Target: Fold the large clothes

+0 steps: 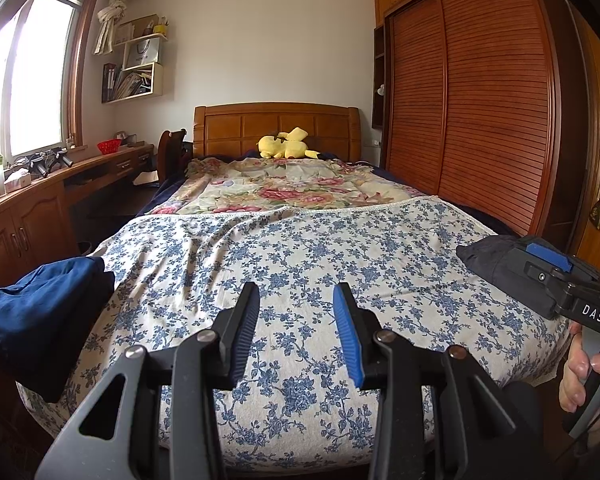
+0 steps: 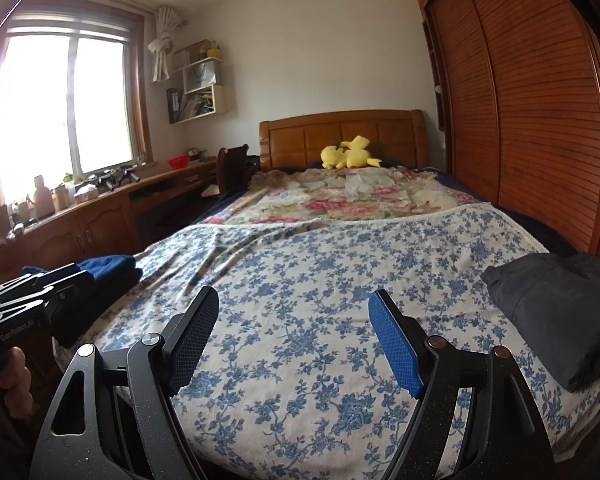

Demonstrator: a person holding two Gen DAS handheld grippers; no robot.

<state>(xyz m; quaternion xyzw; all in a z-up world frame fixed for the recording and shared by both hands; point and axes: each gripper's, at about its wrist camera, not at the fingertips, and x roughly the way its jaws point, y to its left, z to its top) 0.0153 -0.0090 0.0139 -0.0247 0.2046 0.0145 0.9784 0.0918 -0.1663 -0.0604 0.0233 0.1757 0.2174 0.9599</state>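
Note:
A bed cover (image 1: 300, 248) with a blue flower print lies over the near half of the bed. A dark blue garment (image 1: 40, 312) (image 2: 108, 266) is bunched at the bed's left edge and hangs partly over it. On the right edge sits a folded dark grey garment (image 2: 552, 312) (image 1: 484, 258). My left gripper (image 1: 296, 288) hovers over the near middle of the cover, jaws partly apart with nothing between them. My right gripper (image 2: 293, 294) stands wide open over the same stretch and is empty. A hand (image 1: 580, 368) holds its handle beside the grey garment.
A pink floral quilt (image 1: 276, 188) covers the far half of the bed, with a yellow plush toy (image 1: 286, 144) at the wooden headboard (image 1: 276, 124). A slatted wardrobe (image 1: 480, 112) lines the right side. A long wooden desk (image 2: 100, 216) under the window runs along the left.

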